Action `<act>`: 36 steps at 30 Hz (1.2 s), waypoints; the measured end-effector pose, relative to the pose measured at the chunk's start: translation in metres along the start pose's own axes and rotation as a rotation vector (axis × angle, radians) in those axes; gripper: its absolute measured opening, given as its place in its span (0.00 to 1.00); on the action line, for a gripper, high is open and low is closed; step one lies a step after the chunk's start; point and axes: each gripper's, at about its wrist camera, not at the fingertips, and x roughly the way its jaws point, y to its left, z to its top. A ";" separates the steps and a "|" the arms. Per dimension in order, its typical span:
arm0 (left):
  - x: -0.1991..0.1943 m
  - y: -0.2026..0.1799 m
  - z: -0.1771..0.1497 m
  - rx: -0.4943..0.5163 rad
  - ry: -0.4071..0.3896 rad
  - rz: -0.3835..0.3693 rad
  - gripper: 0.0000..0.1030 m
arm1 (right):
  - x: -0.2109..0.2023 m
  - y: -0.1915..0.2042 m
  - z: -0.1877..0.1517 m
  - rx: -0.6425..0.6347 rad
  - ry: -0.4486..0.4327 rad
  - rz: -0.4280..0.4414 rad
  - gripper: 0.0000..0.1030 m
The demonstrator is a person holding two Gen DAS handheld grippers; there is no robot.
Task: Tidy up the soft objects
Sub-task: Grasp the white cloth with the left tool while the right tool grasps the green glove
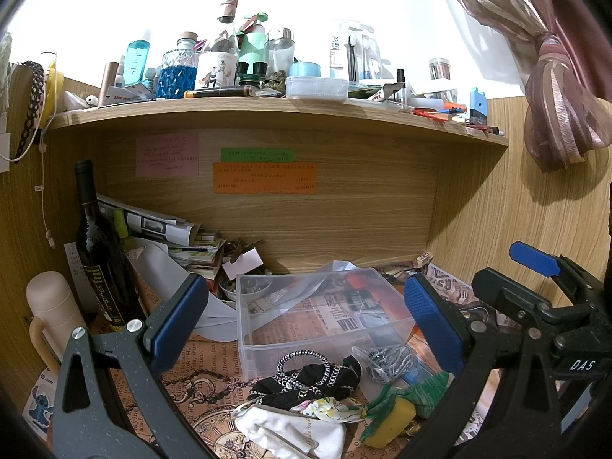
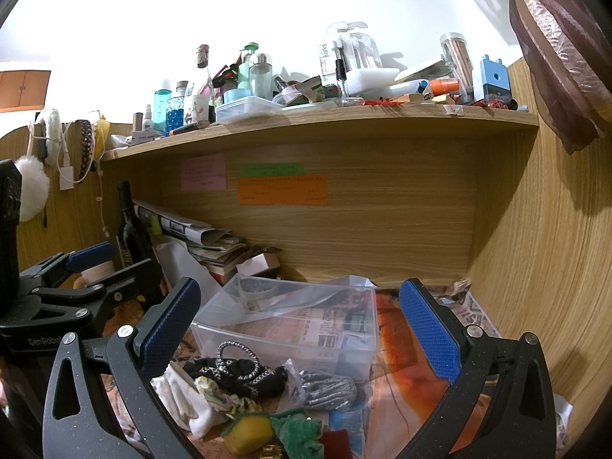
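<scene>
A clear plastic box [image 1: 306, 306] [image 2: 298, 325] lies on the paper-covered desk under a shelf. In front of it lies a pile of soft things: a black hair tie with a beaded ring [image 1: 306, 376] [image 2: 237, 367], a white cloth [image 1: 287, 432] [image 2: 183, 397], a floral scrunchie [image 1: 329, 409], a yellow and green sponge [image 1: 397, 409] [image 2: 264, 428] and a bagged steel scourer [image 1: 386, 363] [image 2: 325, 388]. My left gripper [image 1: 306, 325] is open and empty above the pile. My right gripper [image 2: 302, 336] is open and empty too.
A dark wine bottle [image 1: 95, 244] and a cream flask [image 1: 53, 310] stand at the left. Stacked papers [image 1: 179, 237] lean behind them. The shelf [image 1: 267, 114] above holds many bottles. A curtain [image 1: 554, 76] hangs at the right by the wooden side wall.
</scene>
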 end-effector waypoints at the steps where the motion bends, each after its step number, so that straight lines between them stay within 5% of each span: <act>1: 0.000 0.000 0.000 0.000 -0.001 0.000 1.00 | 0.000 0.000 0.000 0.002 0.000 0.003 1.00; 17: 0.014 0.009 -0.014 -0.014 0.074 -0.025 1.00 | 0.013 -0.010 -0.013 0.012 0.069 0.015 0.99; 21: 0.024 0.015 -0.028 -0.011 0.149 -0.016 0.81 | 0.020 -0.015 -0.023 0.018 0.133 0.017 0.86; 36: 0.044 0.042 -0.088 -0.049 0.372 0.020 0.79 | 0.035 -0.036 -0.070 0.079 0.367 0.043 0.67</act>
